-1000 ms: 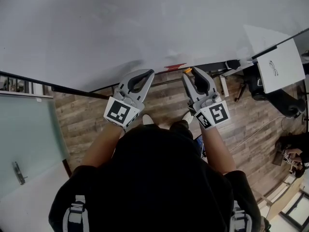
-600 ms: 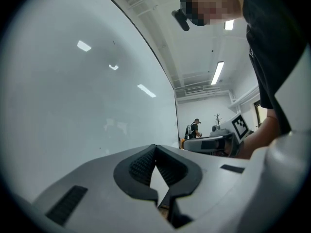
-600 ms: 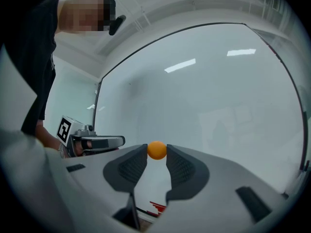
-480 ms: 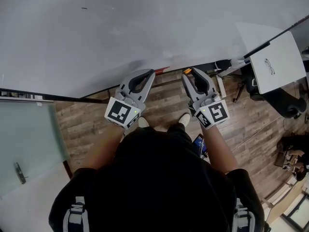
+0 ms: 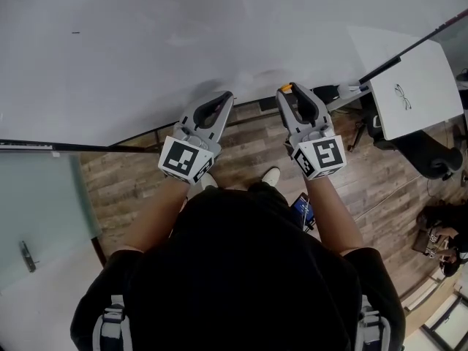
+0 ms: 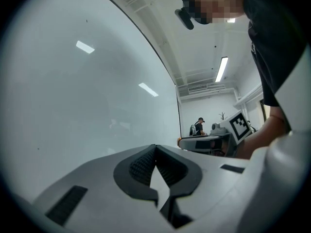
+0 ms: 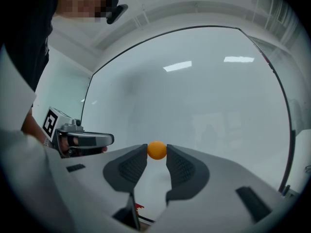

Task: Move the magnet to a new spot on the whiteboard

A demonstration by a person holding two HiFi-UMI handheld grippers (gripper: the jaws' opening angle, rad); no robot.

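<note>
Right gripper view shows the right gripper (image 7: 156,155) clamped on the small orange magnet (image 7: 156,149) with just its jaw tips. It faces the whiteboard (image 7: 204,101) near the lower edge, probably ready to set the magnet on a fresh spot. The left gripper (image 6: 155,153) is closed on nothing, idle alongside.

the whiteboard (image 5: 183,42) fills the upper part, and both grippers point at its lower edge: the left gripper (image 5: 224,97) near the middle, the right gripper (image 5: 289,92) just right of it with the orange magnet (image 5: 286,88) at its tips. a white table (image 5: 428,79) bearing glasses (image 5: 400,95) stands off the whiteboard's lower right corner.
</note>
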